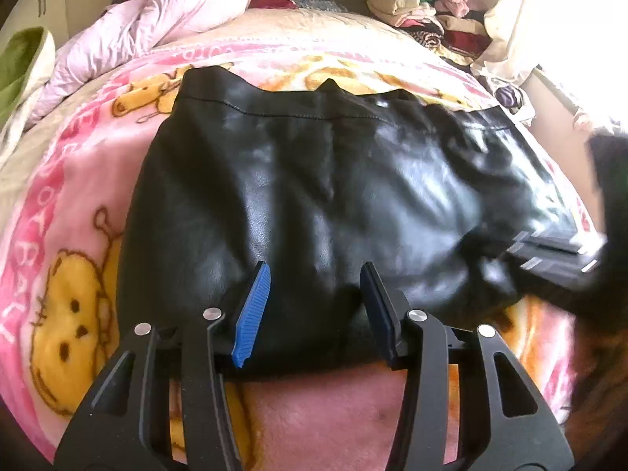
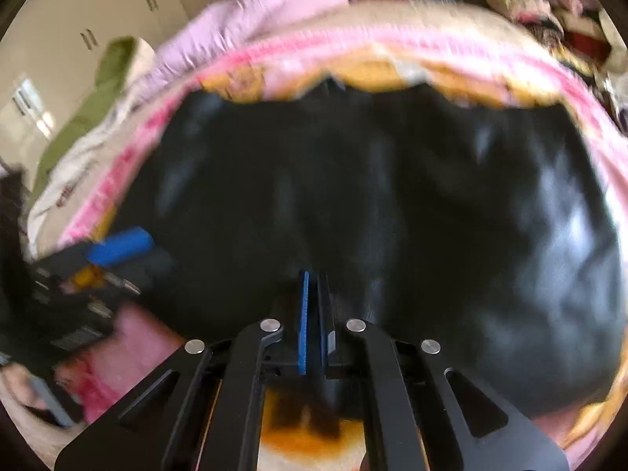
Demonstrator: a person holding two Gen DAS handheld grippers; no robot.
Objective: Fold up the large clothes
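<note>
Your left gripper [image 1: 316, 274] is spread wide, its blue pads [image 1: 253, 314] straddling the near edge of the black jacket [image 1: 314, 180] without pinching it. Your right gripper [image 2: 314, 278] is clenched, pads pressed together on the jacket's near edge at 6 o'clock. The jacket lies flat across the pink blanket [image 1: 78, 212]. A pink quilt [image 1: 157, 11] is bunched at 11 o'clock, and a clothes pile [image 1: 424, 11] sits at 1 o'clock.
</note>
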